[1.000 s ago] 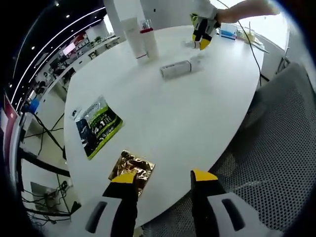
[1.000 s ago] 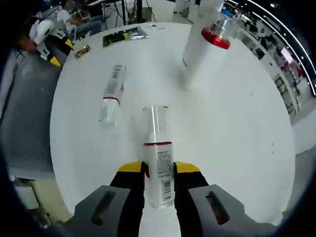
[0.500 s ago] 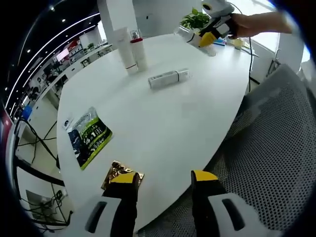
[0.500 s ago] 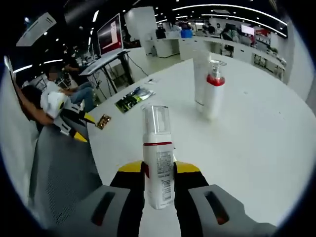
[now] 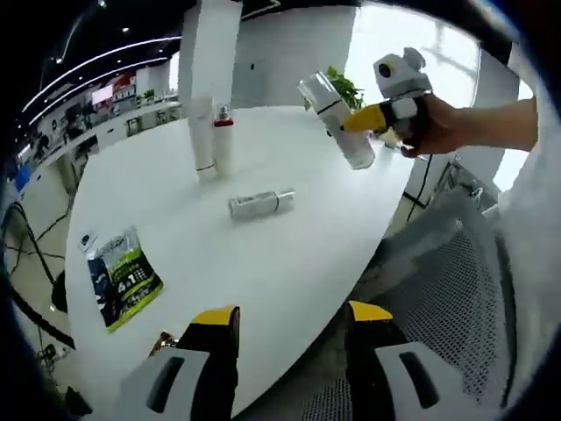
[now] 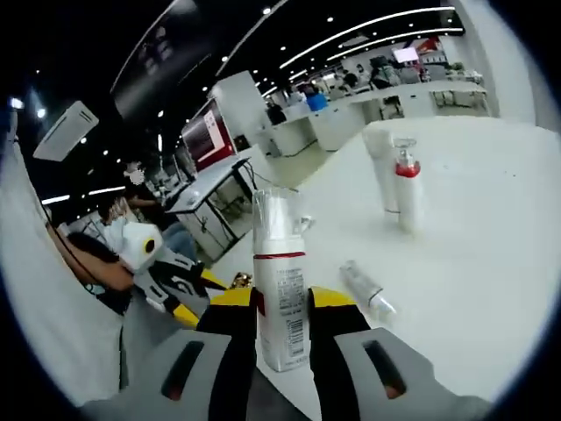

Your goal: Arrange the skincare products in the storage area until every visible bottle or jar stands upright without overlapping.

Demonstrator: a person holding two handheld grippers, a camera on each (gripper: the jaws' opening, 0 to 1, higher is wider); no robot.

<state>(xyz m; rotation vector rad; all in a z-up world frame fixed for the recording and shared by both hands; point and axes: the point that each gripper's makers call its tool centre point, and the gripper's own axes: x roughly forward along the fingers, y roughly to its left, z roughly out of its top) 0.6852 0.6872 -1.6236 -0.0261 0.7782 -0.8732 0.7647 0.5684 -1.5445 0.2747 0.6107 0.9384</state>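
In the right gripper view my right gripper (image 6: 280, 303) is shut on a white foam bottle (image 6: 280, 289) with a red band and clear cap, held in the air above the white table (image 6: 473, 263). The left gripper view catches that same gripper (image 5: 386, 114) and bottle (image 5: 337, 123) raised and tilted. A white tube (image 5: 203, 140) and a red-collared bottle (image 5: 223, 145) stand upright side by side. A small bottle (image 5: 260, 203) lies on its side mid-table. My left gripper (image 5: 292, 317) hangs open over the table's near edge, holding nothing.
A green packet (image 5: 123, 279) lies near the table's left edge, with a gold packet (image 5: 162, 338) just beside my left jaw. A grey mesh chair (image 5: 456, 289) stands close on the right. A plant (image 5: 346, 88) sits beyond the far edge. Office desks fill the background.
The right gripper has lifted the foam bottle off the table and carried it high and back. The left gripper has drawn away from the table edge, staying open.
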